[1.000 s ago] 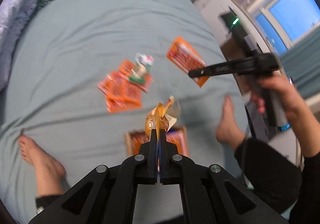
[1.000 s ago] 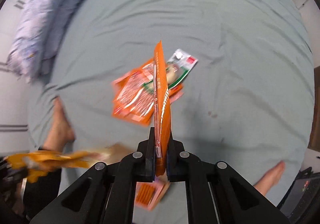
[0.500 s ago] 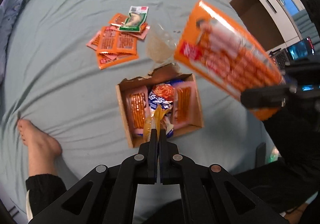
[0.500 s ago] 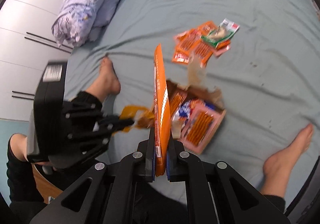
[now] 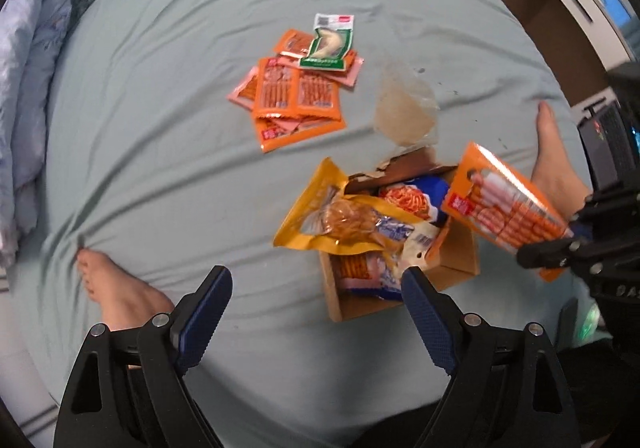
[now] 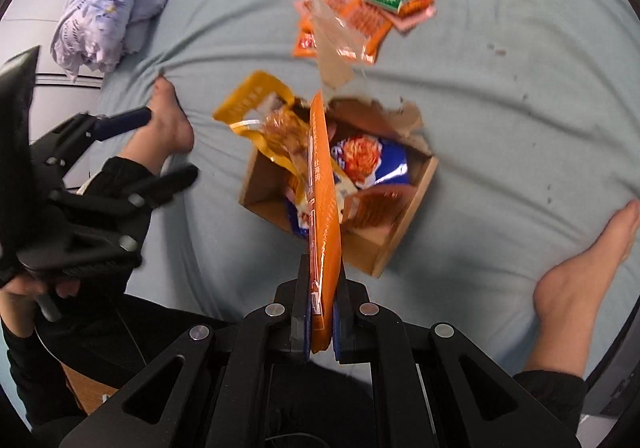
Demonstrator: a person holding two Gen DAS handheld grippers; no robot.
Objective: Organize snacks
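The left gripper [image 5: 316, 302] is spread wide with nothing in it. An orange snack pack [image 6: 323, 216] is pinched by the right gripper [image 6: 322, 322] over the cardboard box [image 5: 460, 268]. A yellow snack bag [image 5: 340, 220] seems to rest across the box's edge.

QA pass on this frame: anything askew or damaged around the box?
Yes. The yellow snack bag lies crooked across the cardboard box, its top hanging over the rim rather than tucked in. The box's far flap is ragged and torn. A clear empty wrapper lies loose on the sheet beside it.
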